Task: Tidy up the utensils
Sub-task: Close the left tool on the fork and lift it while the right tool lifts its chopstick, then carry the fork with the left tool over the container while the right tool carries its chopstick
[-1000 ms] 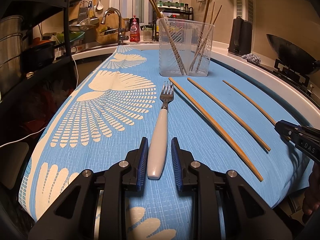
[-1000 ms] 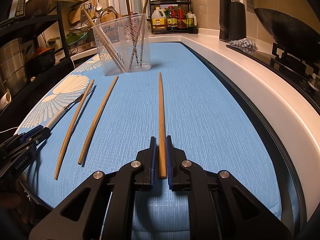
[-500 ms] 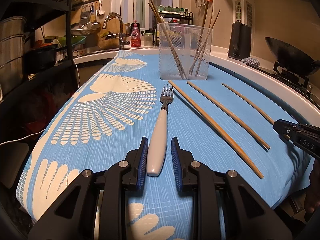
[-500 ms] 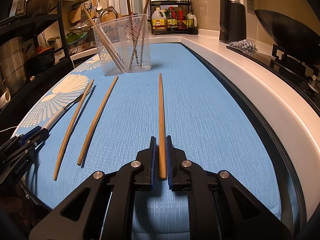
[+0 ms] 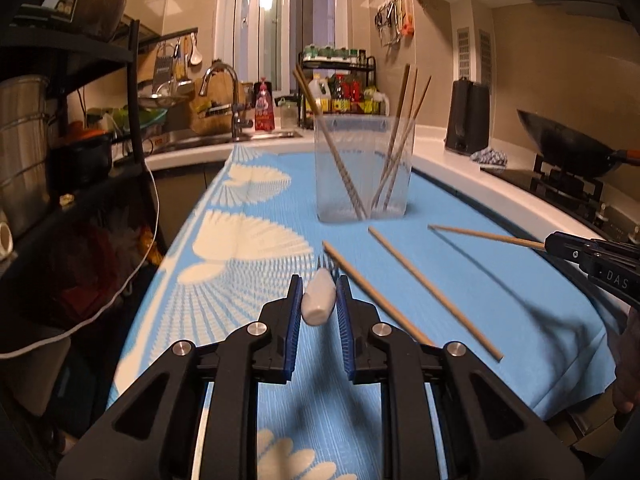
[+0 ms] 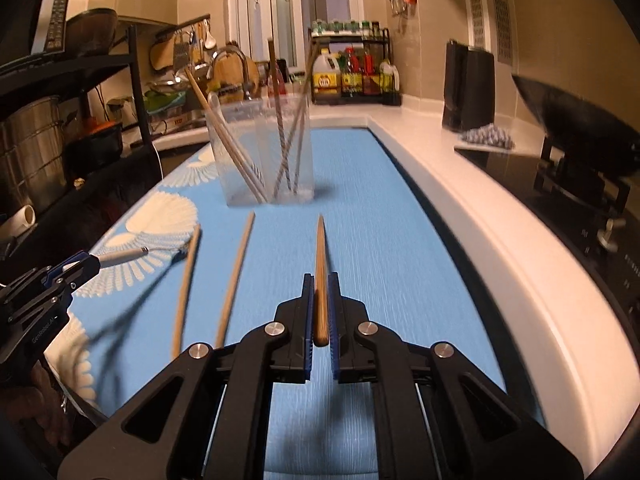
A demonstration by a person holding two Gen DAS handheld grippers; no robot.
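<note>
A white-handled fork (image 5: 319, 300) hangs above the blue cloth, tines pointing away, with my left gripper (image 5: 319, 284) closing on its handle; the pads press it. From the right wrist view the same fork (image 6: 124, 257) sticks out of the left gripper (image 6: 86, 262). My right gripper (image 6: 320, 280) is shut on the near end of a wooden chopstick (image 6: 320, 248), held off the cloth and pointing toward the clear container (image 6: 260, 152). Two more chopsticks (image 5: 376, 292) (image 5: 432, 292) lie on the cloth between the grippers. The container (image 5: 362, 168) holds several chopsticks upright.
The blue cloth (image 5: 248, 280) with white fan print covers the counter. To the right a white counter edge (image 6: 460, 200) borders a stove with a wok (image 5: 572, 148). A black rack (image 5: 80, 120) with pots stands on the left. Sink and bottles line the back.
Both grippers have risen from the cloth, the left with the fork, the right with the chopstick. The left jaws have closed in on the fork's handle.
</note>
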